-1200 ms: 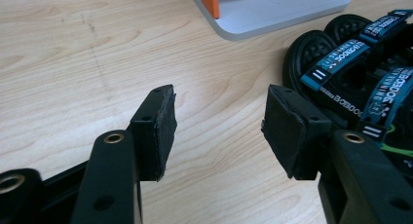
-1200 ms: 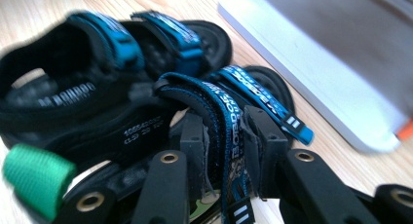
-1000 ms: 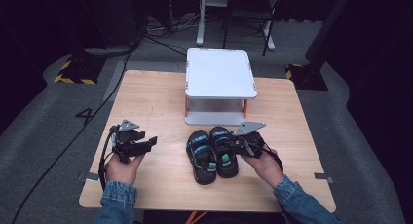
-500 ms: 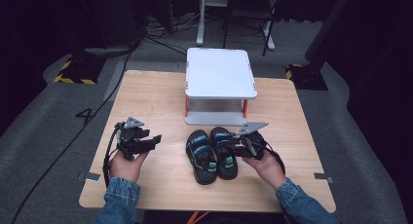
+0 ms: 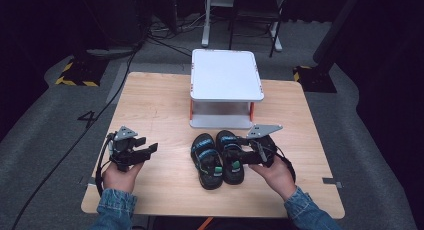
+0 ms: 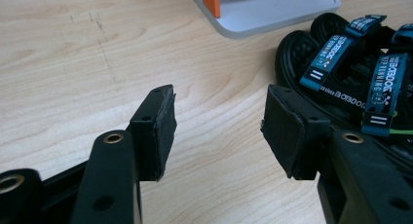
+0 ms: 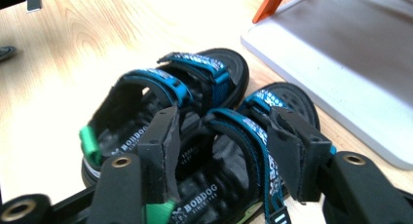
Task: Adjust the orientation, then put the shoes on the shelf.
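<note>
We see the left gripper [image 5: 150, 149] released over bare wooden table [image 5: 160, 105]; the right gripper [image 5: 239, 156] spread astride the right sandal's [image 5: 231, 162] strap, unclenched.

Wooden table [image 5: 150, 105], white stand [image 5: 225, 85], two sandals [image 5: 217, 160]

Left tool [image 5: 150, 151] nearer the sandals [image 5: 218, 159].
</note>
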Demonstrator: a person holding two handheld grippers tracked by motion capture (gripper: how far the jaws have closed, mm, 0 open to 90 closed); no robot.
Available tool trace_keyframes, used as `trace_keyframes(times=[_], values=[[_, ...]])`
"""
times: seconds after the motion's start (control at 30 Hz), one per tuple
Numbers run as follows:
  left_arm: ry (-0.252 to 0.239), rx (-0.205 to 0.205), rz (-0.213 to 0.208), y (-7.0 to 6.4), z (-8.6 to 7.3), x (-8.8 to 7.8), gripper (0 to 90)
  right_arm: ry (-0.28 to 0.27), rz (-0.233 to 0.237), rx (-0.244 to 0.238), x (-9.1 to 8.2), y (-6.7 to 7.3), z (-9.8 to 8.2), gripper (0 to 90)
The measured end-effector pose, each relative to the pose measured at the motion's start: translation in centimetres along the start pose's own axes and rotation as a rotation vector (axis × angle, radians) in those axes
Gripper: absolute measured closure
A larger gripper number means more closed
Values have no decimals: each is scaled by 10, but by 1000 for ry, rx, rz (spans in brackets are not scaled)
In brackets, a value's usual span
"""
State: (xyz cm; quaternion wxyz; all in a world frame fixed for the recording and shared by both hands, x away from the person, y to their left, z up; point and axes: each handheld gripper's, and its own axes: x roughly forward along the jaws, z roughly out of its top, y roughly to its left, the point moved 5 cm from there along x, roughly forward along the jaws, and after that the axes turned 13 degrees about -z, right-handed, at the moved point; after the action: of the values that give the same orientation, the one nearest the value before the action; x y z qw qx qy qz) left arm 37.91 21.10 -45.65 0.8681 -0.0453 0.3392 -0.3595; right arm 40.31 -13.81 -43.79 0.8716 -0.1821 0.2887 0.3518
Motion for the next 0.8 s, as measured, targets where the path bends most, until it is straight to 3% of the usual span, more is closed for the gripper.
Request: trace_keyframes(times=[0.13, 0.2, 0.33, 0.47, 0.6, 0.8], values=[[7, 5, -6, 4, 2, 6, 459, 10, 23, 58, -5, 3, 3, 444], [18, 6, -10, 4, 4, 10, 458, 14, 22, 62, -6, 5, 3, 445], [40, 49, -1, 0, 5, 16, 458, 49, 34, 76, -4, 14, -2, 454], [33, 38, 0, 1, 4, 13, 458, 83, 50, 76, -1, 25, -7, 472], [40, 33, 5, 2, 0, 11, 457, 172, 61, 52, 4, 34, -14, 487], [28, 6, 10, 4, -4, 8, 457, 191, 65, 87, 15, 34, -15, 410]])
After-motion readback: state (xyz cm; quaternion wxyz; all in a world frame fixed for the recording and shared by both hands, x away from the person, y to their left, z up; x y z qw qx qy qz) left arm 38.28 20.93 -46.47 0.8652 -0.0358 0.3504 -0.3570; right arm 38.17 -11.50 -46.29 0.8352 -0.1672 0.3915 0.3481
